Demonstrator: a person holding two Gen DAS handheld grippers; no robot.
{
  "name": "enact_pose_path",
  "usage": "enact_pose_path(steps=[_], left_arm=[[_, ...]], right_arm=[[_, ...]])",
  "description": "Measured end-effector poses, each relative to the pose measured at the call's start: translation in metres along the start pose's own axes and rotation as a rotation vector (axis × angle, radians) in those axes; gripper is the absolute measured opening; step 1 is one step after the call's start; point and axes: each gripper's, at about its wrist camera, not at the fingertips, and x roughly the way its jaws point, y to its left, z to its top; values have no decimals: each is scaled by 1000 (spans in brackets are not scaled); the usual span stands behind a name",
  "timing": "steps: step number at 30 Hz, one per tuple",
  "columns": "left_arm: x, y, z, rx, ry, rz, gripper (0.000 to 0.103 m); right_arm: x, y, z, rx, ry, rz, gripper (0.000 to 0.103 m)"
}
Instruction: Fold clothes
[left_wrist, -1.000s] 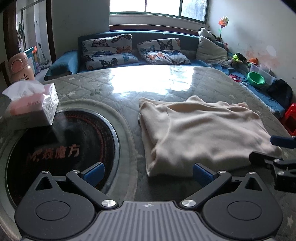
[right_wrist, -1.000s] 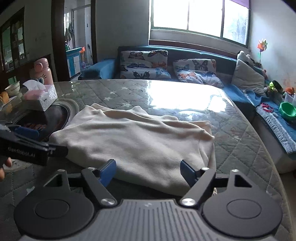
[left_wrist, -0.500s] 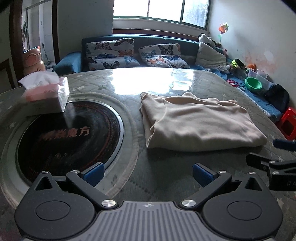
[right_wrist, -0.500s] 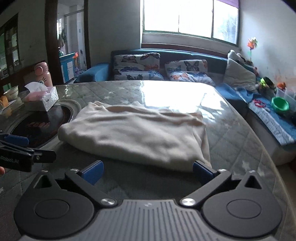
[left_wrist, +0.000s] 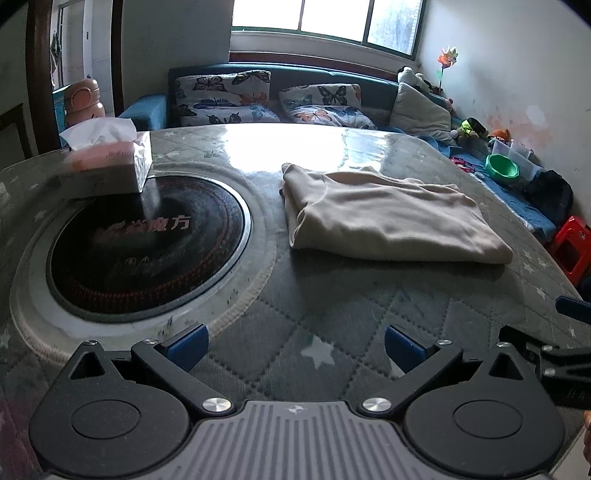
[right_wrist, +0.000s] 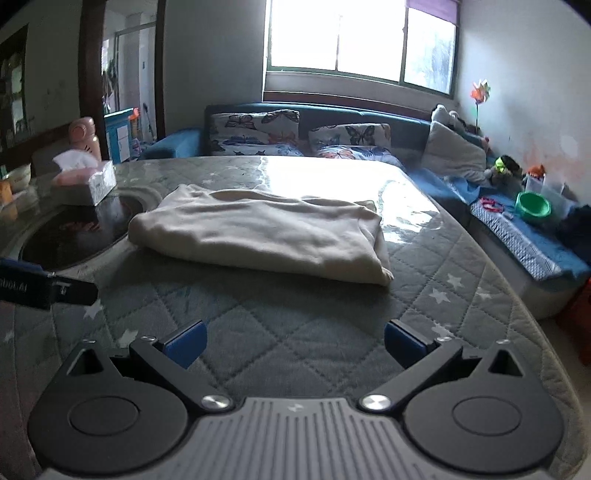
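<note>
A cream garment (left_wrist: 388, 218) lies folded into a flat rectangle on the quilted grey table top (left_wrist: 325, 314); the right wrist view shows the same garment (right_wrist: 266, 236) ahead. My left gripper (left_wrist: 295, 349) stands open above bare table, well short of the garment's near edge, nothing between its blue pads. My right gripper (right_wrist: 293, 341) is also open and empty, likewise back from the cloth. Each gripper's black finger shows at the other view's edge: the right gripper (left_wrist: 561, 354) at the left view's right edge, the left gripper (right_wrist: 44, 286) at the right view's left edge.
A round black cooktop (left_wrist: 147, 240) is set into the table left of the garment, with a pink tissue box (left_wrist: 107, 162) at its far rim. Behind the table runs a blue sofa with butterfly cushions (left_wrist: 229, 96). A green bowl (left_wrist: 500, 168) and a red stool (left_wrist: 570, 247) sit at the right.
Both grippers have drawn back from the garment, which now lies farther ahead and untouched. The right gripper's jaws widened from partly open to fully open.
</note>
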Motion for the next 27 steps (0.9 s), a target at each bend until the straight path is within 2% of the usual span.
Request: enact_pose_path(steps=[13, 27], left_arm=[[-16, -10, -23, 9, 12, -5, 103], [-24, -19, -30, 10, 12, -22, 103]], right_arm=[[-18, 6, -17, 27, 6, 10, 103], [-27, 6, -25, 47, 13, 5, 103]])
